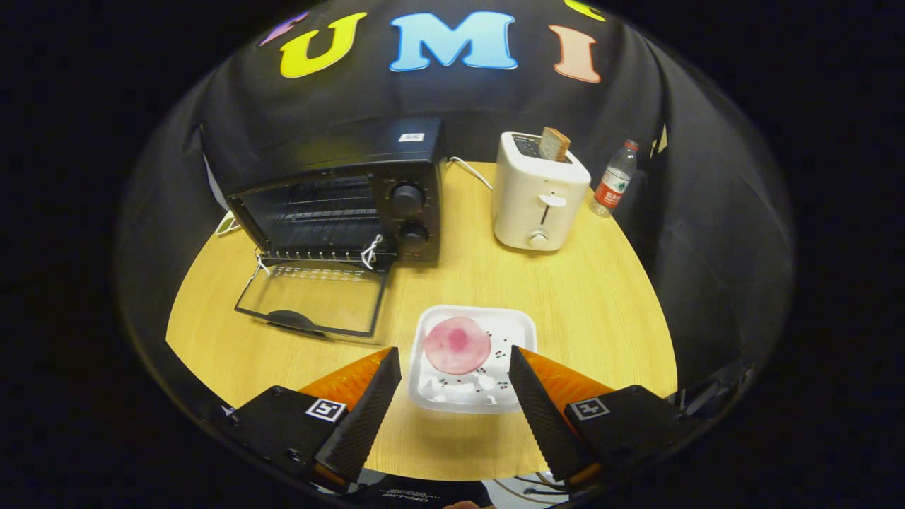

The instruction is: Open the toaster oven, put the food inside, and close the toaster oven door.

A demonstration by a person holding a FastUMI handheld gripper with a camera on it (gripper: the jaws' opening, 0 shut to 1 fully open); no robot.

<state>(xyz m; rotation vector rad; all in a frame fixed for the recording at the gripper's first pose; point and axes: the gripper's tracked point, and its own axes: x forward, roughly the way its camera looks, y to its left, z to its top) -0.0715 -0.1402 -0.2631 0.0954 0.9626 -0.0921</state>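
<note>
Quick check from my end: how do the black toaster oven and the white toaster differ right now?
The toaster oven is black, wide and boxy; the toaster is white, narrower and upright. The toaster oven's door lies folded down and open, its rack bare; the toaster has a bread slice sticking up from a top slot. Both stand on the wooden table, beyond the open tongs flanking the white tray.

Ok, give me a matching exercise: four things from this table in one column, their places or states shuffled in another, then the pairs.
1. oven door
2. bread
3. pink slice
4. bottle

A. on the white plate, between the open gripper's fingers
B. folded down flat on the table
C. standing beside the toaster
D. sticking up from a toaster slot

Pairs: 1-B, 2-D, 3-A, 4-C
</note>
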